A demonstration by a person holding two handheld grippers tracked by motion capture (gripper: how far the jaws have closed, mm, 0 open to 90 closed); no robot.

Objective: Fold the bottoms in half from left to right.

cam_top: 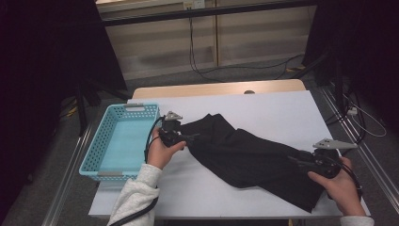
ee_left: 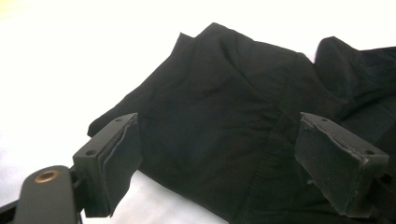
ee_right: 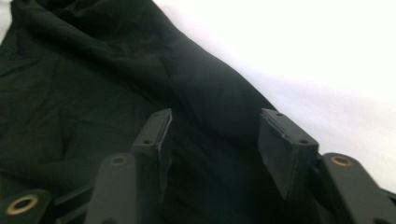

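High view overhead, facing forward-down; gripper views close, low, both sharing black garment (cam_top: 249, 157) with it.

Matt black cloth garment (cam_top: 244, 155); perforated plastic basket (cam_top: 94, 155); smooth white tabletop (cam_top: 282, 113)
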